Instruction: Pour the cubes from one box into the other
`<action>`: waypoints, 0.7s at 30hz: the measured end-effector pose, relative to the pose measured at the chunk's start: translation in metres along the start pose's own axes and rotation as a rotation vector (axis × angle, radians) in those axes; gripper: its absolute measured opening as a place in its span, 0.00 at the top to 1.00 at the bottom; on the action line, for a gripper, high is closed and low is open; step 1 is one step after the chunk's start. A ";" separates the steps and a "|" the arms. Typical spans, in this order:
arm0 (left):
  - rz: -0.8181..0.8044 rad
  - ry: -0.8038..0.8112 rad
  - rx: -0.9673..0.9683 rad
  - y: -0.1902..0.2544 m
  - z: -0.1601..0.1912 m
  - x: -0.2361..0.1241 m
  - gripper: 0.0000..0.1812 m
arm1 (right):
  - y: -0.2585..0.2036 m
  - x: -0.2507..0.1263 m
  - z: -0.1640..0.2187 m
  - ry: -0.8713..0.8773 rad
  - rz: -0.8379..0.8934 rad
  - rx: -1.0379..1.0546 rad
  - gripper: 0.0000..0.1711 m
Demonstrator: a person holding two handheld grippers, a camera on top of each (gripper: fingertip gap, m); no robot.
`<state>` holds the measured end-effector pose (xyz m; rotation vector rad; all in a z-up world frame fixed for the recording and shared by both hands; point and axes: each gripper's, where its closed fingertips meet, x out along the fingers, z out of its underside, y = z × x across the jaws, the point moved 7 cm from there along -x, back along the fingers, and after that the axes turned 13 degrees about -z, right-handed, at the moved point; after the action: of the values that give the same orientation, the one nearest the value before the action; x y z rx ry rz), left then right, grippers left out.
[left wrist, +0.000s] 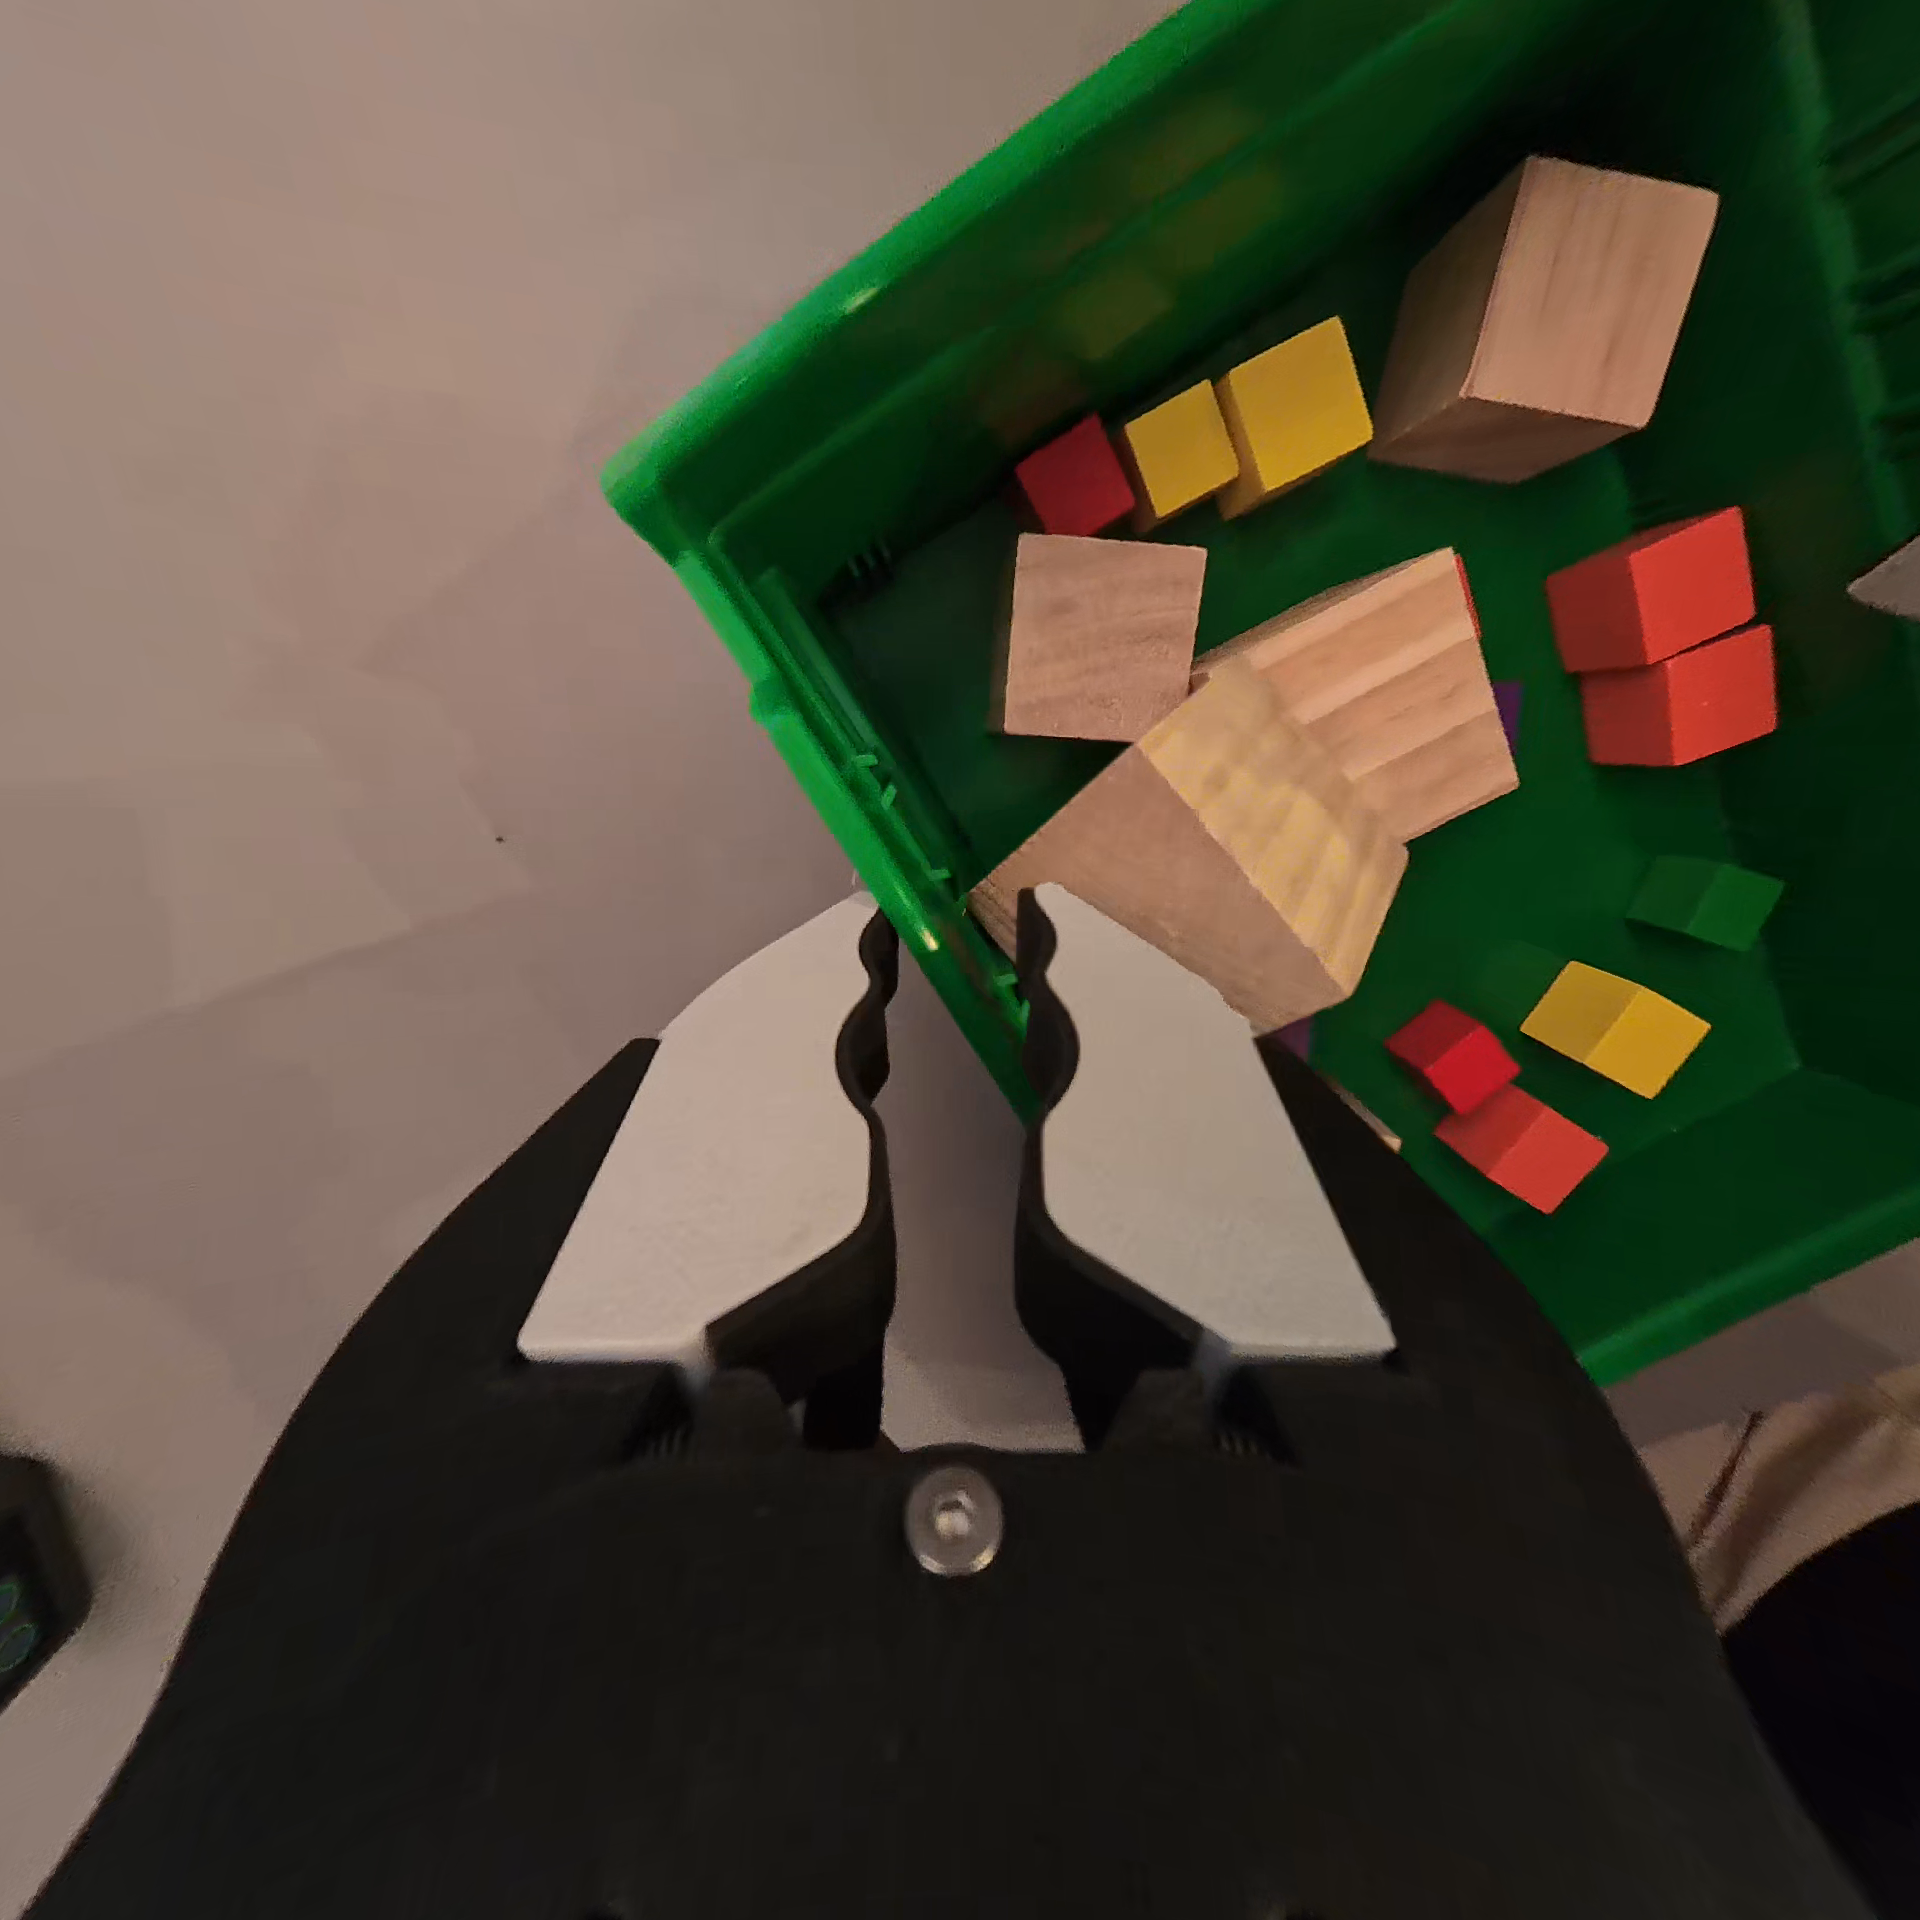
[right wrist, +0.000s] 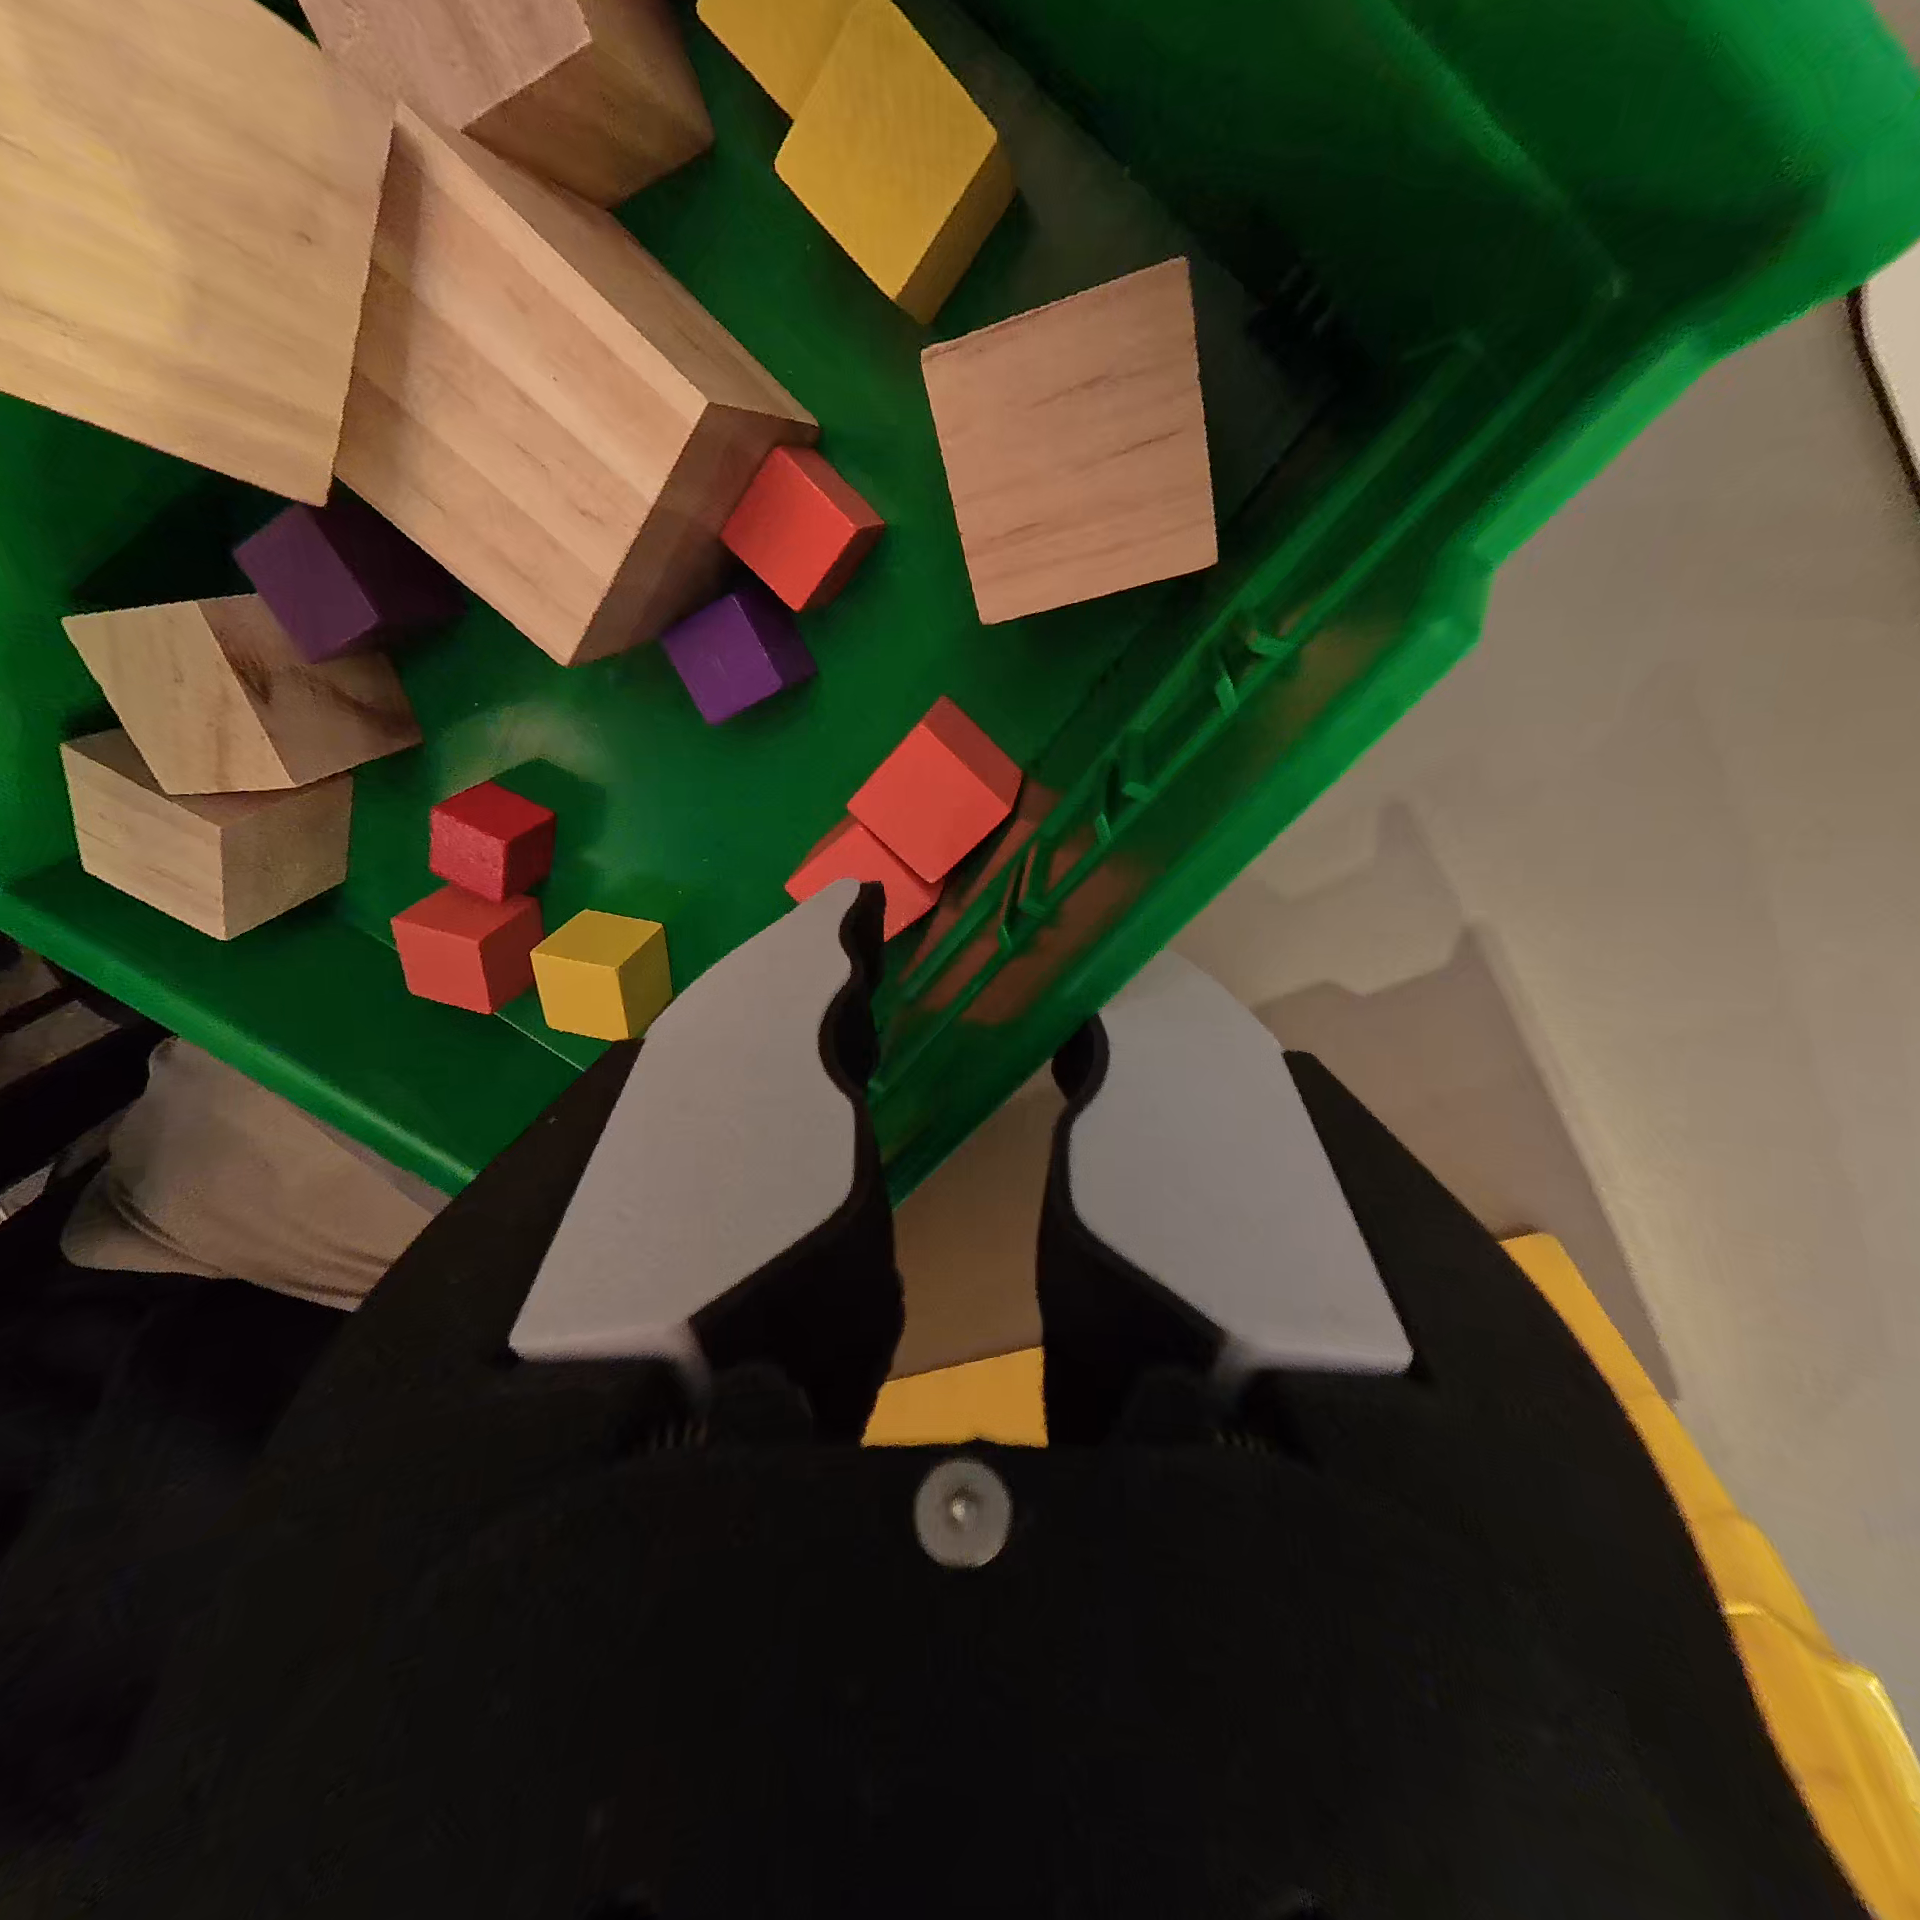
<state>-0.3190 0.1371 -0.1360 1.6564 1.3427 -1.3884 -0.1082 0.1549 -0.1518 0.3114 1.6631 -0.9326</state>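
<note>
1. Gripping the green box (left wrist: 790, 436) by opposite walls, both grippers carry it tilted, off any surface that shows; pale wall fills the background.
2. Left gripper (left wrist: 951, 914): jaws clenched on the box's left wall, one finger outside, one inside. The rim passes slantwise between the black wavy pads.
3. Right gripper (right wrist: 971, 961): jaws clamped on the right wall in the same way, left finger inside the box, right finger outside and partly hidden behind the rim.
4. Cubes lie loose on the box floor. In the left wrist view: a large plain wooden cube (left wrist: 1548, 312) at the top, a smaller wooden cube (left wrist: 1101, 639) near the corner, another wooden cube (left wrist: 1195, 894) touching the inner left finger.
5. Small painted cubes, same view: a red cube (left wrist: 1075, 473) and two yellow cubes (left wrist: 1247, 426) in a row along the far wall; a pair of orange-red cubes (left wrist: 1662, 634) stacked at right; one green cube (left wrist: 1704, 902), nearly lost against the floor.
6. Right wrist view adds two purple cubes (right wrist: 738, 655) by a long wooden block (right wrist: 540, 416), and two orange-red cubes (right wrist: 935, 790) just beside the inner right finger.
7. Yellow box (right wrist: 1787, 1621): edge visible low at right, below the green box, partly hidden by the gripper body. Cannot tell its contents.
</note>
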 end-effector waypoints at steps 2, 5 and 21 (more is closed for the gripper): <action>0.015 -0.007 -0.024 -0.003 -0.006 0.005 0.87 | 0.000 0.000 -0.001 0.000 -0.007 0.004 0.86; 0.023 -0.020 -0.065 -0.004 -0.013 0.019 0.87 | 0.003 -0.001 0.000 0.016 -0.048 0.018 0.89; -0.019 0.003 -0.145 -0.017 -0.028 0.038 0.97 | 0.006 -0.002 -0.008 0.004 -0.089 0.046 0.93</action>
<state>-0.3268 0.1797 -0.1614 1.5553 1.4288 -1.2678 -0.1098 0.1649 -0.1525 0.2723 1.6725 -1.0384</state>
